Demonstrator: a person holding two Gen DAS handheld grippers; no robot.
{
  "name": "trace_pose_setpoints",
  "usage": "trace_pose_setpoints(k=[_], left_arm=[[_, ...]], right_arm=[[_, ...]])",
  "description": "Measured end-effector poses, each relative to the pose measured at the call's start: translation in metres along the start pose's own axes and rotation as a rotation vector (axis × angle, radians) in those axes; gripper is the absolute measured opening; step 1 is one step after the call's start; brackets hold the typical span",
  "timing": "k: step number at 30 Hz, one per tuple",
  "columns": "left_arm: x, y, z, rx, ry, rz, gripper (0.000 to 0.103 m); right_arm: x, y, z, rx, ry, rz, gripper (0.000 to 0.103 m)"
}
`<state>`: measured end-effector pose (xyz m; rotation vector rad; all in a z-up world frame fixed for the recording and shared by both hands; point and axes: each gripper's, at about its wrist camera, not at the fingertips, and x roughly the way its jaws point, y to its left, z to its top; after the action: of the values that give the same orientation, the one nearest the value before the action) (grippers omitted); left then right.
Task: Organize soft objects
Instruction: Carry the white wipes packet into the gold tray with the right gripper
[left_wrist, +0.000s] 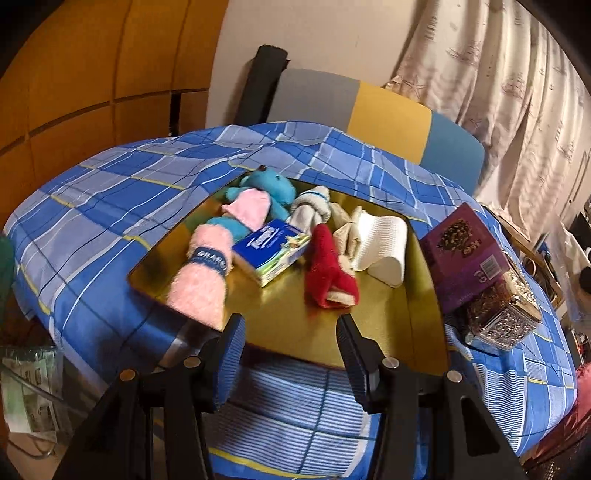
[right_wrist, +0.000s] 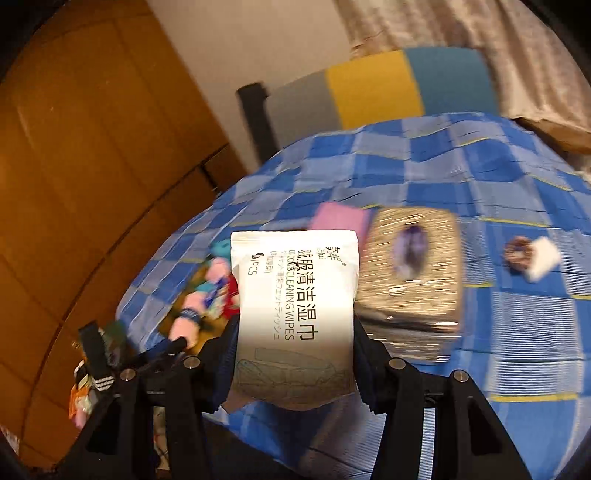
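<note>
While the right gripper is clamped on a white pack of cleaning wipes, one pad on each long edge, the left gripper stands open with nothing between its pads. The pack is held lifted, above the blue checked cloth, printed face toward the camera, its top edge pointing away. The right wrist view is blurred by motion.

Left wrist view: the open pads hover over the near edge of a gold tray that lies on the blue checked cloth. In the tray, far left: a turquoise stuffed toy with a pink garment. In front of it, a fluffy pink sock with a dark lettered band, reaching over the tray's near left edge. Centre: a blue and green tissue pack, leaning on the toy and the sock. Just right of it, a red sock with a pale cuff. Behind the red sock, a white rolled piece with blue trim. Far right in the tray: a folded white cloth, touching a cream piece beside it.

Right of the tray, on the cloth: a purple box resting on a silvery patterned box.

Right wrist view: the silvery box lies just right of the held pack, a pink flat item behind. Well to the right, a small brown ring touches a white square. The tray and its contents are visible at lower left, too blurred to detail.
</note>
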<state>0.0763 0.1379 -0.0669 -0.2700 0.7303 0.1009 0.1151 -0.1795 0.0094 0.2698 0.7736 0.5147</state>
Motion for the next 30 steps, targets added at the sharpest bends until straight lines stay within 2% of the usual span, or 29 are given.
trace_pose_setpoints(k=[6, 10, 13, 16, 20, 25, 26, 30], left_arm=[[0.0, 0.009, -0.002, -0.029, 0.004, 0.023, 0.052], [-0.007, 0.014, -0.002, -0.047, -0.042, 0.046, 0.052], [-0.008, 0.018, 0.0, -0.059, -0.046, 0.051, 0.052], [-0.009, 0.023, 0.003, -0.082, -0.054, 0.058, 0.052], [-0.008, 0.029, 0.006, -0.107, -0.048, 0.06, 0.052], [-0.007, 0.034, 0.006, -0.136, -0.041, 0.064, 0.052], [-0.007, 0.035, 0.006, -0.14, -0.039, 0.064, 0.052], [-0.007, 0.037, 0.006, -0.148, -0.039, 0.064, 0.052]], right_arm=[[0.065, 0.044, 0.001, -0.047, 0.084, 0.023, 0.055], [0.105, 0.063, 0.005, -0.064, 0.103, -0.019, 0.055], [0.133, 0.075, 0.009, -0.073, 0.108, -0.08, 0.055], [0.151, 0.084, 0.012, -0.087, 0.112, -0.123, 0.056], [0.174, 0.091, 0.014, -0.113, 0.111, -0.234, 0.056], [0.196, 0.088, 0.012, -0.125, 0.141, -0.332, 0.061], [0.198, 0.088, 0.012, -0.127, 0.141, -0.341, 0.064], [0.194, 0.088, 0.011, -0.148, 0.128, -0.351, 0.065]])
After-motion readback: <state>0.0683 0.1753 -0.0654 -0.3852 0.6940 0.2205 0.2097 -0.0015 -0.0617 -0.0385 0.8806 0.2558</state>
